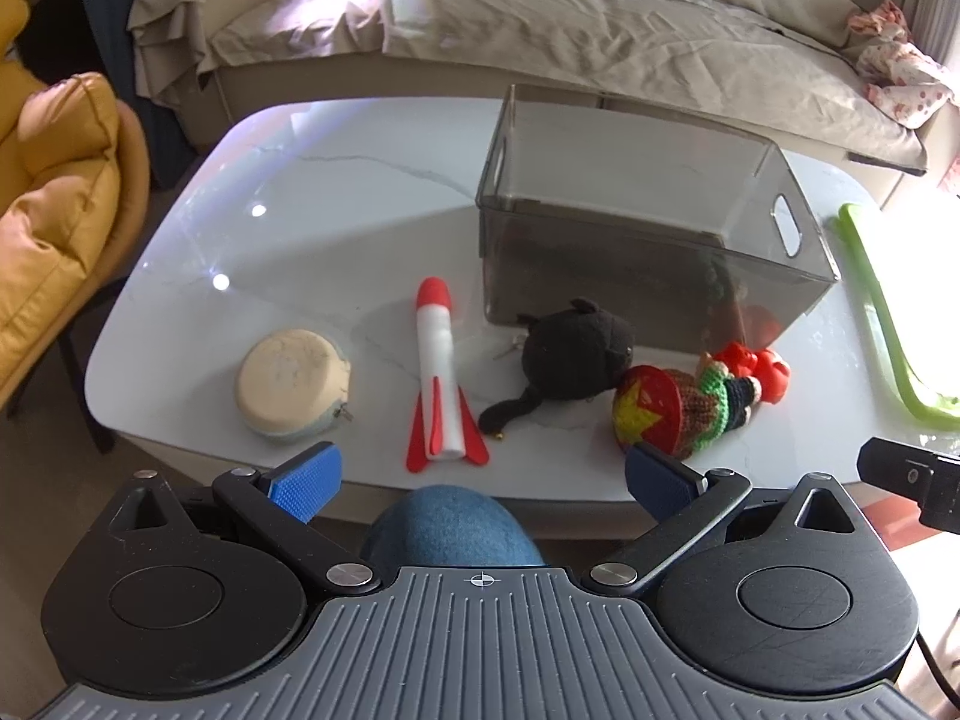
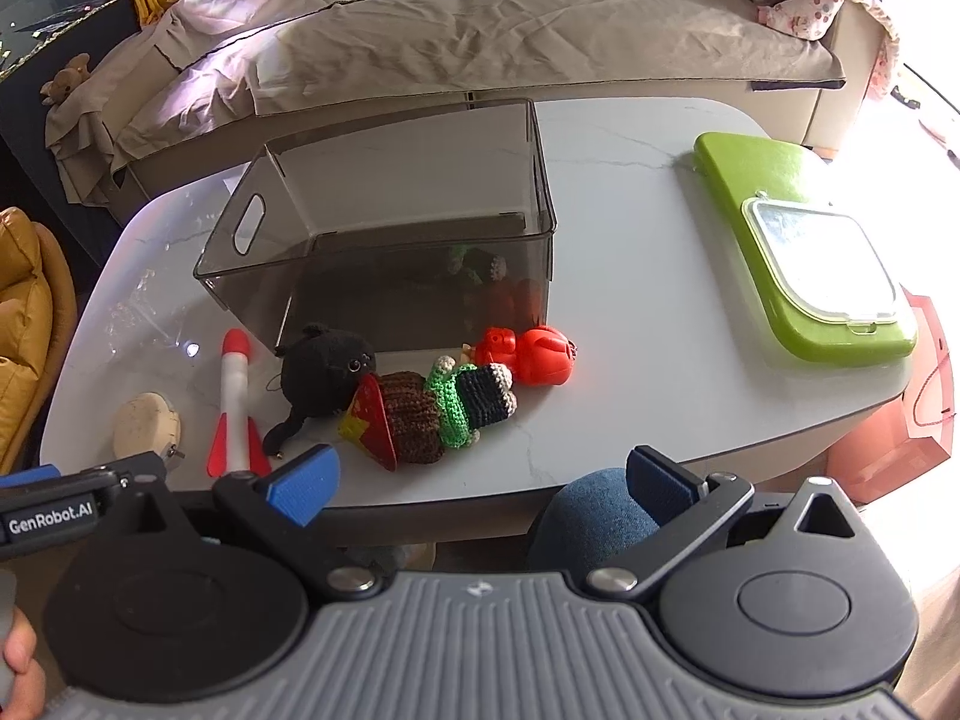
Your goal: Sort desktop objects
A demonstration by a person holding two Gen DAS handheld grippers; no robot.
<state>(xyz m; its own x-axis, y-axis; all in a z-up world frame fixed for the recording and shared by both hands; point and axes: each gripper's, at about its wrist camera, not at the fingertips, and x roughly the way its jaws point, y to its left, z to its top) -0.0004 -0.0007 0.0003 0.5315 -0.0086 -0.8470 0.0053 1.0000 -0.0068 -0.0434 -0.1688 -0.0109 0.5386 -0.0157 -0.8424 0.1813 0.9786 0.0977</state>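
A smoky clear storage bin [image 1: 654,222] [image 2: 384,228] stands on the white marble table [image 1: 300,210] [image 2: 630,276]. In front of it lie a beige round pouch [image 1: 292,382] [image 2: 146,423], a red-and-white toy rocket [image 1: 441,378] [image 2: 236,405], a black crocheted cat [image 1: 570,357] [image 2: 327,381], a crocheted doll with a red star hat [image 1: 678,405] [image 2: 438,411] and a red plastic toy [image 1: 756,369] [image 2: 534,354]. My left gripper [image 1: 480,477] and right gripper [image 2: 480,480] are both open and empty, held back at the table's near edge.
A green tray with a clear lid [image 2: 804,252] [image 1: 888,324] lies at the table's right. A covered sofa [image 1: 540,18] runs behind the table. A yellow armchair [image 1: 54,198] stands left. The person's knee in jeans [image 1: 450,528] is under the near edge.
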